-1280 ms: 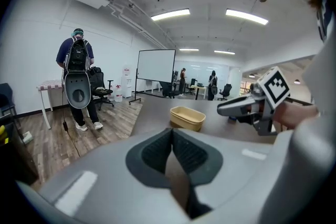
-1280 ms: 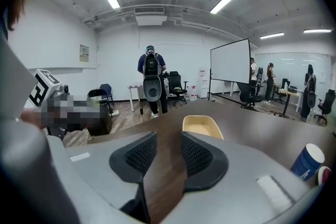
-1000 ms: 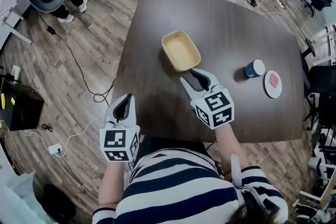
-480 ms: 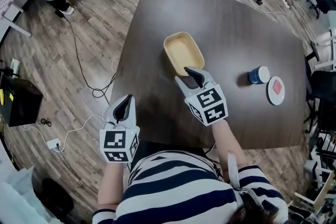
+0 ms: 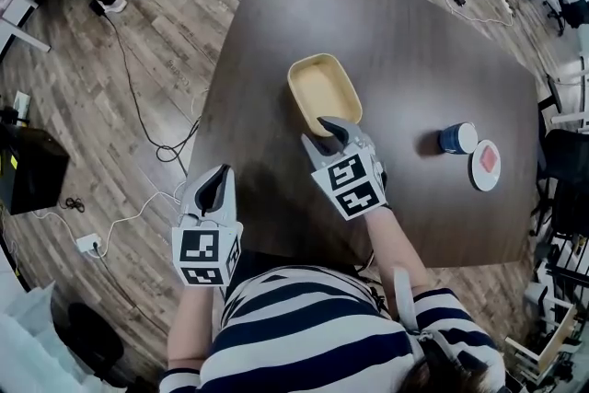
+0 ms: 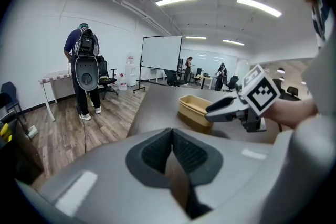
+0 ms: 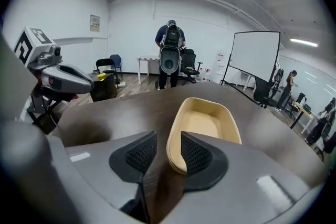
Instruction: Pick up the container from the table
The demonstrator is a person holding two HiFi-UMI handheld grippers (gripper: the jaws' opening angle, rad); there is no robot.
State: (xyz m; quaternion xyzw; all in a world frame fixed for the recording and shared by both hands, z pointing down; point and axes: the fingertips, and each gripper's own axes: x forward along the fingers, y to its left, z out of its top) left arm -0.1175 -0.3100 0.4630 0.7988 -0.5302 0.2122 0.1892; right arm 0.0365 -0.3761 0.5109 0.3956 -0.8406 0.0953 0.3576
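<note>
A tan oblong container point(image 5: 322, 89) lies open and empty on the dark table point(image 5: 396, 32). My right gripper point(image 5: 324, 132) is at its near end, open, and in the right gripper view point(image 7: 164, 147) the container's near rim point(image 7: 176, 157) sits between the two pads, apart from them as far as I can tell. The left gripper point(image 5: 213, 184) hangs off the table's left front edge, well away from the container point(image 6: 197, 110). Its pads meet with nothing between them point(image 6: 172, 139).
A blue cup point(image 5: 457, 138) and a white plate point(image 5: 485, 165) with something pink on it stand at the table's right. Cables point(image 5: 156, 143) run over the wood floor at left. Office chairs stand round the room. A person with a backpack point(image 7: 170, 55) stands beyond the table.
The right gripper has moved forward and left to the container's near end, so the rim now lies between its pads. My left gripper has hardly moved.
</note>
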